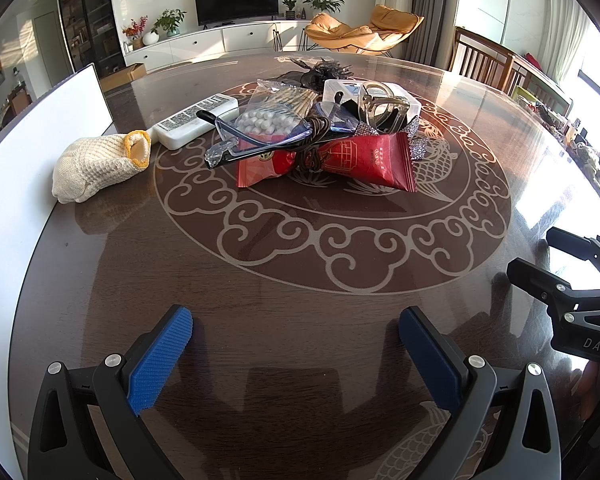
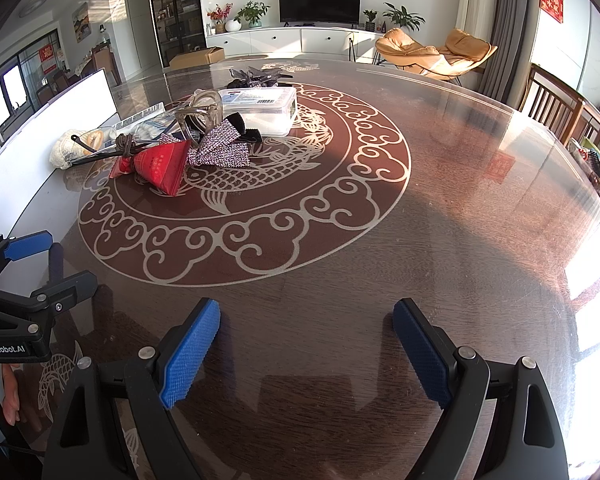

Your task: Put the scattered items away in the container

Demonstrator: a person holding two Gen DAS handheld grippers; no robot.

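- Left gripper (image 1: 296, 346) and right gripper (image 2: 306, 342): both wide, empty – staged short of the pile, likely pre-reach.
- White container (image 1: 26, 120) just left of the pile; red snack packet (image 1: 370, 160) nearest – probably the easiest first pick.

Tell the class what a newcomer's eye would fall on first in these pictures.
A heap of small items sits mid-table, fronted by a red snack packet with glasses lying across it. A knitted cream pouch lies apart, left of it. Both claws, left claw and right claw, hang open over bare wood.

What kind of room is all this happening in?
Most likely a home's living and dining room: a television on a long white cabinet, an orange lounge chair, and a big round patterned dining table with wooden chairs.
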